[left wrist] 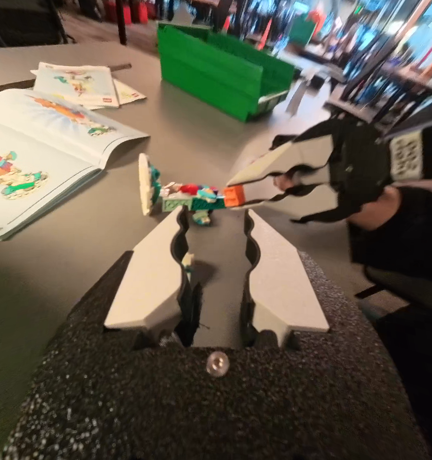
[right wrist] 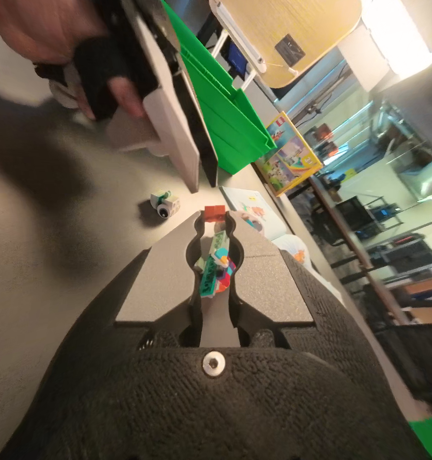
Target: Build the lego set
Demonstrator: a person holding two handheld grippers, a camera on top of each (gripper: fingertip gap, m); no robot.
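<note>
My right gripper is shut on an orange brick at its fingertips; the left wrist view shows the pinch too. The brick is joined to a small colourful toy build of green plates with a white disc at its far end. The build also shows through the gap between my right fingers. My left gripper is open and holds nothing, its tips just short of the build. A small white piece with an eye lies on the table under the left gripper.
An open instruction booklet and more booklets lie on the left of the grey table. A green bin stands at the back. A colourful toy box stands beyond it. A small loose piece lies under the build. The grippers are tip to tip, or close to it.
</note>
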